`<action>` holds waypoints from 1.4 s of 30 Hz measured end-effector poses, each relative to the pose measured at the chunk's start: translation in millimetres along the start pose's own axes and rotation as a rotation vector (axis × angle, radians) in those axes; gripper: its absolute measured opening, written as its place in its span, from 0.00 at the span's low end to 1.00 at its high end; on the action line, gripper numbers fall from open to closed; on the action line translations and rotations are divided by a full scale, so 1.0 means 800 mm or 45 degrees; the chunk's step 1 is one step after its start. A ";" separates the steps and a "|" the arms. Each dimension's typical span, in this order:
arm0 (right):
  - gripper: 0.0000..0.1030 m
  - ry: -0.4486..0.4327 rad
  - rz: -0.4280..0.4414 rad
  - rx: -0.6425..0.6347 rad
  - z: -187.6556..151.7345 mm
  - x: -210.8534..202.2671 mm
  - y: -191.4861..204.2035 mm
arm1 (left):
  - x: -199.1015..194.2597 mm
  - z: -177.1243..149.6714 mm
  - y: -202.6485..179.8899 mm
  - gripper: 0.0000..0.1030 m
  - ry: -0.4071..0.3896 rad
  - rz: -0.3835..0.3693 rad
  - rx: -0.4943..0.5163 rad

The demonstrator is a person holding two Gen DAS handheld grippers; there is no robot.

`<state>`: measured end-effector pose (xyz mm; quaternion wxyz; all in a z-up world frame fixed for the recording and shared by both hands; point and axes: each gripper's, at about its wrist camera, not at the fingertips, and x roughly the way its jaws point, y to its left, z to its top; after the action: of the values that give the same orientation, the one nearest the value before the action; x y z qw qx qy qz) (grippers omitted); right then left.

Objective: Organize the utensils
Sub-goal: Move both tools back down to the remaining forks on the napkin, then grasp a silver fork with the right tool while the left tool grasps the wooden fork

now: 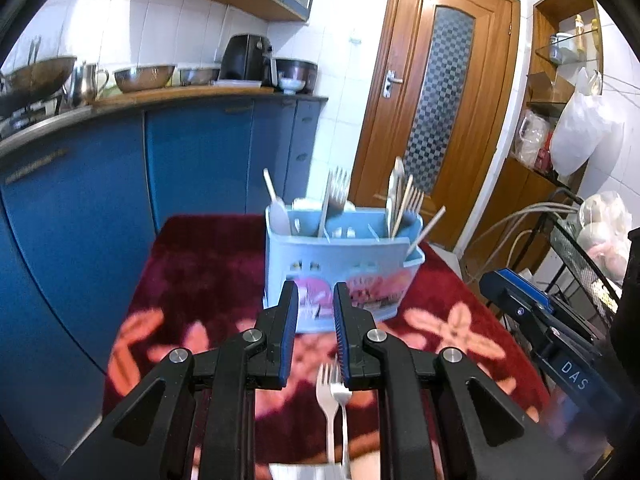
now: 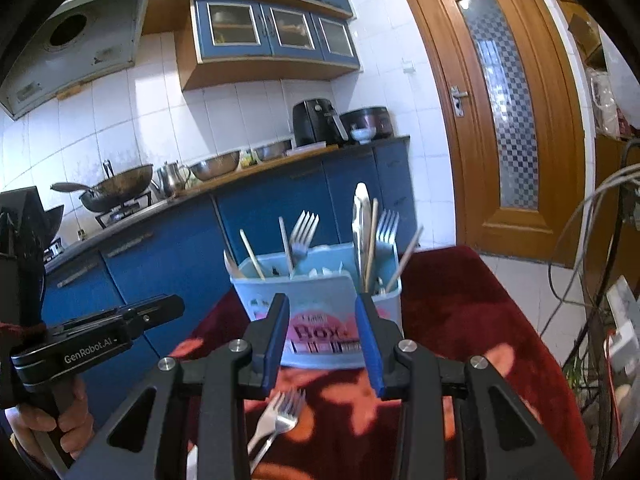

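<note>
Left wrist view: left gripper (image 1: 316,300) fingers slightly apart, nothing between them. Light blue plastic utensil holder (image 1: 340,268) with pink picture on front stands ahead on table (image 1: 192,272) covered in dark red floral cloth. Forks, chopsticks, pale spoons upright in its compartments. Two metal forks (image 1: 334,396) lie flat below fingers, tines toward holder.

Right wrist view: right gripper (image 2: 322,320) fingers apart, empty. Same holder just beyond, "BOX" on label. Loose forks beneath fingers. Person's hand (image 2: 44,420) grips other gripper's handle at left.
</note>
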<state>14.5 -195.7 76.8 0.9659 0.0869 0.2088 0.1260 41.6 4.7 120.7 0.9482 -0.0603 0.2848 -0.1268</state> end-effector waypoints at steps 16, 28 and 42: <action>0.36 0.248 -0.016 0.072 -0.067 0.032 0.001 | 0.026 -0.065 0.043 0.16 0.186 0.070 -0.094; 0.36 0.433 -0.004 0.083 -0.111 0.069 0.027 | 0.033 -0.088 0.066 0.16 0.236 0.109 -0.108; 0.32 0.578 0.016 0.061 -0.137 0.095 0.059 | 0.023 -0.099 0.105 0.16 0.227 0.132 -0.193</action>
<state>24.9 -117.2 -40.0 0.8909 0.0806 0.4233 0.1432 29.7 77.3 29.9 0.9171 -0.1055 0.3796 -0.0605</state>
